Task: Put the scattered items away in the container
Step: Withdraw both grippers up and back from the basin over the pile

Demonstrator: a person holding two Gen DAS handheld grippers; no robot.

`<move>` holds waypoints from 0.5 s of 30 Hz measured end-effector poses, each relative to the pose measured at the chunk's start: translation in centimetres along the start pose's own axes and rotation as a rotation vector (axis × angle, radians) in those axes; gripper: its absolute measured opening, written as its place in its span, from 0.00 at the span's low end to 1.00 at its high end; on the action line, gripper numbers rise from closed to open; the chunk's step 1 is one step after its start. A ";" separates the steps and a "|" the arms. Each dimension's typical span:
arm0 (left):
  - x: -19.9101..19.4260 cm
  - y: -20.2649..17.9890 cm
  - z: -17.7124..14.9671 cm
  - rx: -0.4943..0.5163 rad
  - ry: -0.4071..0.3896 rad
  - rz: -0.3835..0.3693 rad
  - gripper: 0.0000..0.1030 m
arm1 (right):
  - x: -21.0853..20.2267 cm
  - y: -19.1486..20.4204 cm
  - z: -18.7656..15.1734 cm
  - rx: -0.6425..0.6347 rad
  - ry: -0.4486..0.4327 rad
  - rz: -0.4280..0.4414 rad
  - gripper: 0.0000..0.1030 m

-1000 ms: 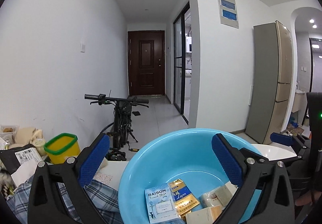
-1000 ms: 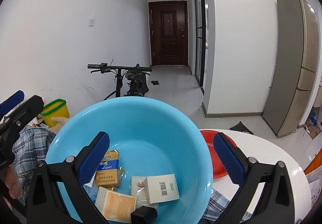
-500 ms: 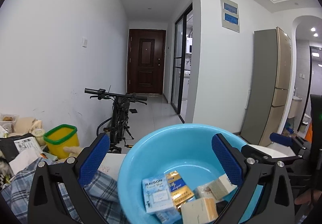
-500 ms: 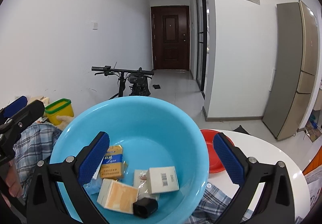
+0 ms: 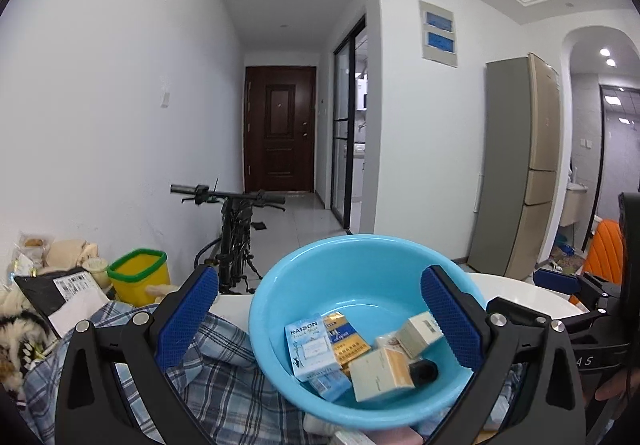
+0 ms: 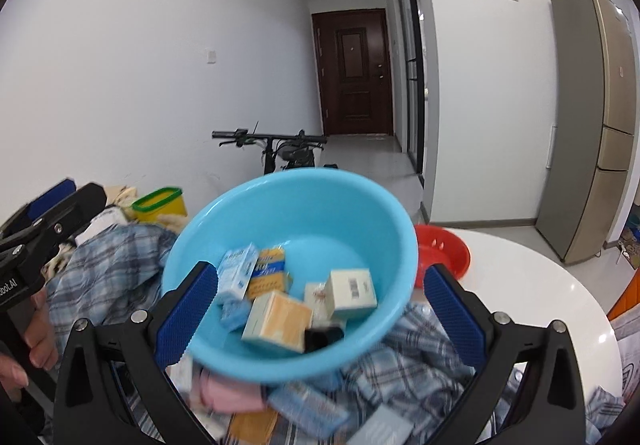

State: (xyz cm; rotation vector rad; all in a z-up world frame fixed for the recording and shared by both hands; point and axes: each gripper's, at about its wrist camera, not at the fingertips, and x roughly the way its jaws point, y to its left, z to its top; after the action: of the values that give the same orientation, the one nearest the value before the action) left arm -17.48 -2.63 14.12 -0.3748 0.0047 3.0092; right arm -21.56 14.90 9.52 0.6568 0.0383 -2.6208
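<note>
A light blue basin sits tipped toward me on a plaid cloth. Inside lie several small boxes: a pale blue RAISON box, a cream and orange box, a white barcode box and a small black item. More items lie loose on the cloth in front of the basin: a pink item, a blue box and an orange box. My left gripper is open around the basin's near side, holding nothing. My right gripper is open too, framing the basin.
A red bowl stands behind the basin on the white round table. A yellow bin and packages crowd the left. A bicycle leans by the wall, and a fridge stands at right. A hand grips the left tool.
Both grippers have drawn back and upward from the basin, so it looks smaller and lower. The loose items in front of it have come into the right wrist view.
</note>
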 end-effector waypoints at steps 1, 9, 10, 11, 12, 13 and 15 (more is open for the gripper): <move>-0.8 -0.4 -0.1 0.010 -0.008 0.006 1.00 | -0.6 0.1 -0.3 -0.005 0.003 0.002 1.00; -6.8 -1.8 -1.8 -0.048 0.052 -0.047 1.00 | -6.5 1.3 -2.8 -0.057 -0.045 0.015 1.00; -7.5 -1.9 -2.2 -0.048 0.057 -0.052 1.00 | -7.3 1.5 -3.2 -0.058 -0.051 0.020 1.00; -8.1 -2.1 -2.5 -0.041 0.060 -0.051 1.00 | -7.9 1.6 -3.4 -0.061 -0.058 0.026 1.00; -8.8 -2.3 -2.9 -0.023 0.061 -0.035 1.00 | -8.6 1.8 -3.8 -0.066 -0.066 0.027 1.00; -9.5 -2.6 -3.3 -0.001 0.057 -0.012 1.00 | -9.3 2.0 -4.2 -0.074 -0.072 0.029 1.00; -11.2 -3.0 -4.4 0.038 0.048 0.005 1.00 | -10.6 2.4 -5.5 -0.095 -0.080 0.033 1.00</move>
State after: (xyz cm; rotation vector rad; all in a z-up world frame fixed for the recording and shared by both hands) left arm -5.34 -0.95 12.66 -0.4441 0.0668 2.9994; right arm -9.75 17.76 9.64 0.5159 0.1258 -2.5931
